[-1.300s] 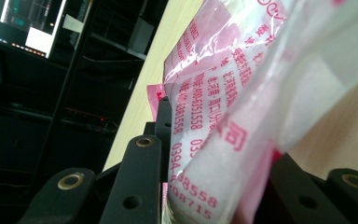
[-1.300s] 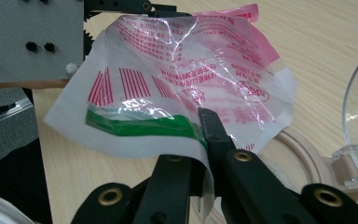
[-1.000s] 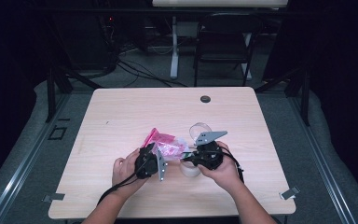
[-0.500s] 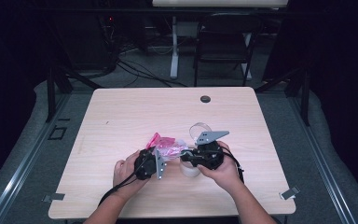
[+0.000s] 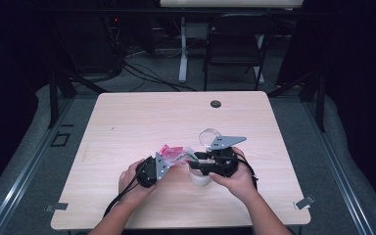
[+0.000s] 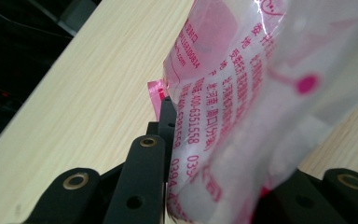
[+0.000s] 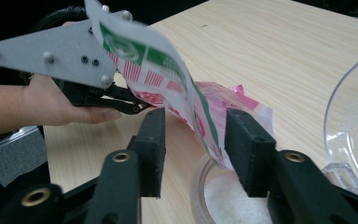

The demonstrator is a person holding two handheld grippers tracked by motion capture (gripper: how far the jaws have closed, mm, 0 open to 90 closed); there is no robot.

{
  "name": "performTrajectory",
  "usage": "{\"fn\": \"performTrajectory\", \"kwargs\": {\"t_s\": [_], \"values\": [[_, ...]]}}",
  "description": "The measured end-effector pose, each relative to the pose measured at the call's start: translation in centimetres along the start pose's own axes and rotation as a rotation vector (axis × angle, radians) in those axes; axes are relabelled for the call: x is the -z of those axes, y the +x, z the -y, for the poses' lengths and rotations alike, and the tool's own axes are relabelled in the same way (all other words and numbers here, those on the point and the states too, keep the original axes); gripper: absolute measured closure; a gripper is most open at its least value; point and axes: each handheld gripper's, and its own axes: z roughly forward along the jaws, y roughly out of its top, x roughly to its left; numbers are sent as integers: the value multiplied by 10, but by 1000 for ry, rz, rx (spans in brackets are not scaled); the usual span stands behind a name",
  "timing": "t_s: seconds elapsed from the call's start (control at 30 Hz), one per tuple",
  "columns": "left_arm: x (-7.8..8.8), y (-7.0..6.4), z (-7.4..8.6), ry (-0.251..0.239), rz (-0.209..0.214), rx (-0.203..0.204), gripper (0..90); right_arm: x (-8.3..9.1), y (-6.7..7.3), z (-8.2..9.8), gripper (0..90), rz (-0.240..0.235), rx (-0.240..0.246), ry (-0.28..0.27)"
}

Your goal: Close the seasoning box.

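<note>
A clear plastic bag [image 5: 174, 152] with pink print hangs between the two grippers over the table's front middle. My left gripper [image 5: 171, 160] is shut on its near edge; in the left gripper view the bag [image 6: 242, 107] stands between the black jaws. My right gripper [image 7: 193, 126] has just been opening. Its pads stand apart, the bag's green and pink edge [image 7: 177, 88] passes loosely between them, and neither pad presses on it. Below that gripper sits a round tub [image 7: 198, 186] holding white granules [image 7: 233, 200].
A clear plastic lid [image 5: 208, 136] lies just behind the right gripper; its curved rim [image 7: 349, 126] is at the right of the right gripper view. A dark round grommet [image 5: 216, 104] sits near the table's far edge. A chair [image 5: 235, 44] stands beyond the table.
The pink end of the bag has sunk a little and shifted right toward the tub. Both hands have stayed nearly where they were.
</note>
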Motion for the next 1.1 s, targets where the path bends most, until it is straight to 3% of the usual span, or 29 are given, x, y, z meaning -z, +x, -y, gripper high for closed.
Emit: {"fn": "performTrajectory", "kwargs": {"t_s": [0.43,0.6,0.73,0.83,1.03,1.1], "values": [[0,16,6,-43,94,143,774,13,-4,-3,500,11,-7,-78],[2,26,10,-65,129,225,775,23,-7,-4,460,24,-22,-130],[4,37,14,-103,161,333,775,26,-10,-1,454,55,-30,-128],[7,46,18,-131,163,391,775,27,-12,0,457,61,-37,-123],[11,60,25,-142,137,462,775,31,-14,3,457,86,-50,-109],[14,66,25,-134,126,465,775,32,-15,3,458,89,-57,-113]]}}
